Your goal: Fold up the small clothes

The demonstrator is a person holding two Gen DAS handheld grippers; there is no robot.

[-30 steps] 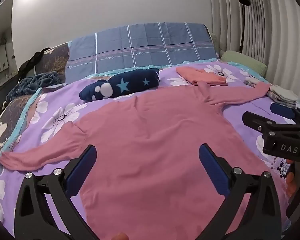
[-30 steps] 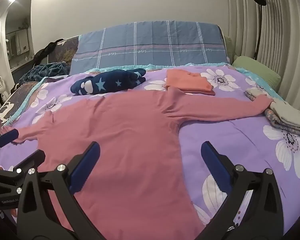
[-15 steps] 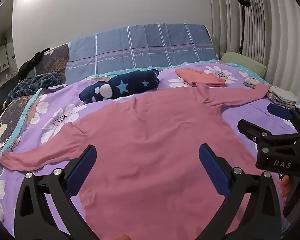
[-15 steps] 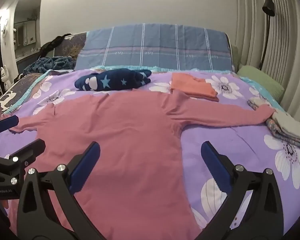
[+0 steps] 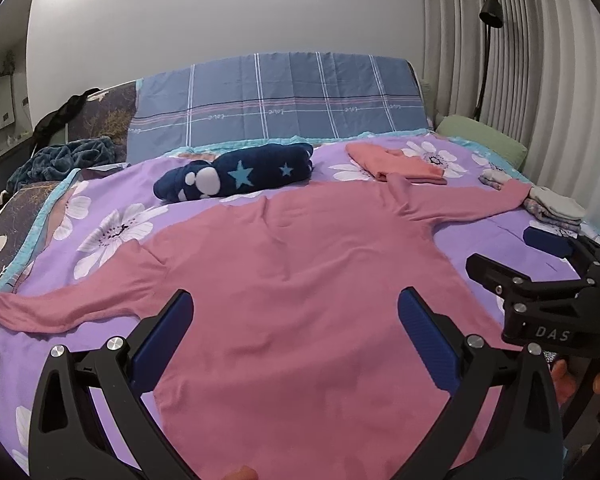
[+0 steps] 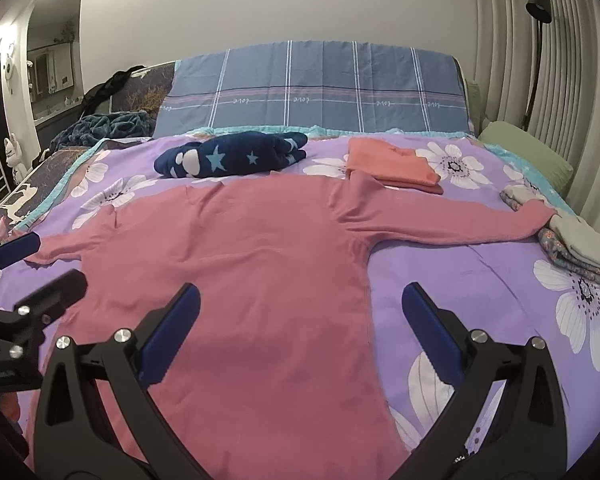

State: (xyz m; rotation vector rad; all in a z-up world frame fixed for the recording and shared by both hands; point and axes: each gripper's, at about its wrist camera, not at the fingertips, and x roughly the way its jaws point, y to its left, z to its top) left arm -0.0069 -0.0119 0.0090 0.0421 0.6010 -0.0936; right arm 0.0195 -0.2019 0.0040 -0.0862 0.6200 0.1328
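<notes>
Purple floral bedspread (image 5: pixel 112 232) fills your view | pink long-sleeved top (image 5: pixel 300 280) spread flat mid-frame | your left gripper (image 5: pixel 296 340) jaws apart, lower centre | right gripper (image 6: pixel 300 332) jaws apart, empty

Bed (image 5: pixel 100 216): pink shirt (image 5: pixel 300 280) spread flat.

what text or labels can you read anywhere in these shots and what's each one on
"DAS": white letters on the black body of the right gripper, seen from the left wrist view.
"love": small white script repeated along the stripe of the blue plaid cover at the head of the bed; it looks mirrored in the right wrist view.
Small white print on the left gripper body and low on the right gripper's frame: too small to read.
No text on the pink shirt.
</notes>
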